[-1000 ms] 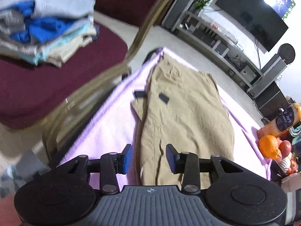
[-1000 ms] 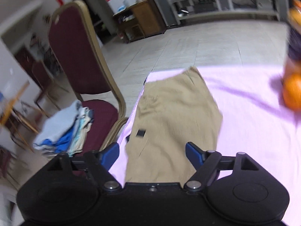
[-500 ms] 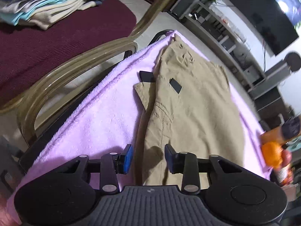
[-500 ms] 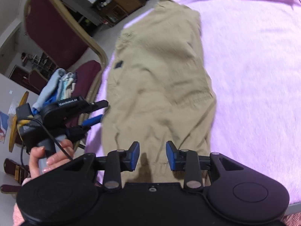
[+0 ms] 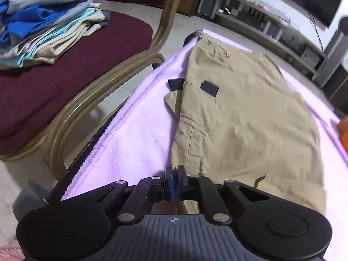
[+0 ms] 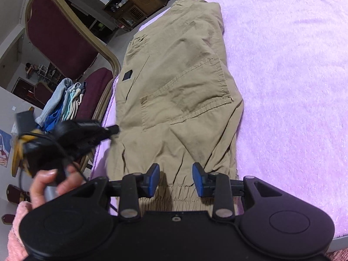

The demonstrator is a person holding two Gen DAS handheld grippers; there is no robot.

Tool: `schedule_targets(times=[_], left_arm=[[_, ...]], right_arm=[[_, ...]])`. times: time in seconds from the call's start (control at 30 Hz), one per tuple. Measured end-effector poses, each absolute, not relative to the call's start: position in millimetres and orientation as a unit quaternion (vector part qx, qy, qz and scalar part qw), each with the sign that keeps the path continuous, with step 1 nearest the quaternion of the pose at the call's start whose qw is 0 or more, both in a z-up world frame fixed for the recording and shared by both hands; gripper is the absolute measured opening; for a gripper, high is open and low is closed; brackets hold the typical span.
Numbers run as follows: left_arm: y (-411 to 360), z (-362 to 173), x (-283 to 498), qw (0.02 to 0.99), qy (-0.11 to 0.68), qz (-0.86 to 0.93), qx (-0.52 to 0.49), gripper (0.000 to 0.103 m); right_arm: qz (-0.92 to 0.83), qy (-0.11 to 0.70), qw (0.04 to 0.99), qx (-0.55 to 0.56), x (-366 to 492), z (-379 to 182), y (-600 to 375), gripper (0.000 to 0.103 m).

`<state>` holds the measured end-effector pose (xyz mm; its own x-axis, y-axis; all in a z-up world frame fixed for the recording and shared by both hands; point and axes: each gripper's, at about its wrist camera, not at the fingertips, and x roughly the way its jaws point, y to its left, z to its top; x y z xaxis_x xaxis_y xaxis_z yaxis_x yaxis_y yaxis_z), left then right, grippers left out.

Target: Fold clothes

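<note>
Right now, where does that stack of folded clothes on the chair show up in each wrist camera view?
Left wrist: stack of folded clothes sits top left, on the maroon chair seat.
Right wrist: the stack shows at mid left, partly behind the left gripper.
Shared landmark: the khaki trousers on the purple blanket.

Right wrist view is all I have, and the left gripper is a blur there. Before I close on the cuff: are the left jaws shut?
Observer: Yes. The left gripper is shut on the trousers, at their near left edge.
Operator: Anything sticking out on that side?
Observer: A flap with a black tab lies out on the blanket.
</note>
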<state>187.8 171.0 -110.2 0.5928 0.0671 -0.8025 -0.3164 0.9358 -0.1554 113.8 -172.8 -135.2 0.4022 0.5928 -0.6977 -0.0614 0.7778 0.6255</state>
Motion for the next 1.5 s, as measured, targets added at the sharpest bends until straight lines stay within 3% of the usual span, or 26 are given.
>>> schedule_targets(times=[0.1, 0.23, 0.3, 0.37, 0.57, 0.67, 0.8, 0.87, 0.93, 1.0, 1.2, 1.37, 1.47, 1.5], left_arm=[[167, -92, 172, 0.900, 0.405, 0.113, -0.117, 0.031], [157, -68, 146, 0.927, 0.359, 0.054, -0.095, 0.023], [148, -66, 140, 0.933, 0.349, 0.002, -0.085, 0.022], [133, -77, 145, 0.929, 0.365, -0.026, -0.060, 0.019], [83, -117, 141, 0.907, 0.406, -0.064, 0.087, 0.011], [77, -117, 130, 0.901, 0.413, -0.063, 0.118, 0.011], [92, -102, 116, 0.898, 0.431, -0.051, 0.069, 0.015], [108, -90, 104, 0.903, 0.428, -0.030, 0.007, 0.021], [129, -80, 88, 0.906, 0.419, -0.017, -0.064, 0.038], [146, -75, 76, 0.902, 0.414, 0.004, -0.121, 0.046], [179, -101, 78, 0.830, 0.475, -0.006, -0.293, 0.050], [158, -103, 85, 0.845, 0.467, -0.028, -0.258, 0.060], [135, -109, 93, 0.860, 0.472, -0.023, -0.193, 0.054], [128, -109, 94, 0.867, 0.469, -0.025, -0.168, 0.044]], right_arm=[[0.205, 0.501, 0.796, 0.271, 112, -129, -178, 0.039], [0.205, 0.442, 0.828, 0.279, 108, -107, -195, 0.046], [0.193, 0.420, 0.840, 0.282, 114, -104, -200, 0.041], [0.183, 0.416, 0.847, 0.276, 129, -107, -198, 0.029], [0.136, 0.405, 0.892, 0.146, 187, -124, -160, 0.029], [0.129, 0.420, 0.896, 0.067, 187, -146, -151, 0.018], [0.133, 0.435, 0.886, 0.088, 167, -139, -176, 0.016], [0.138, 0.438, 0.877, 0.140, 155, -132, -197, 0.025], [0.143, 0.439, 0.866, 0.192, 143, -126, -219, 0.033], [0.147, 0.439, 0.852, 0.244, 131, -119, -241, 0.039], [0.181, 0.470, 0.790, 0.350, 121, -129, -261, 0.044], [0.194, 0.495, 0.779, 0.331, 121, -145, -237, 0.046], [0.198, 0.491, 0.798, 0.286, 120, -150, -218, 0.046], [0.197, 0.488, 0.807, 0.269, 118, -150, -213, 0.043]])
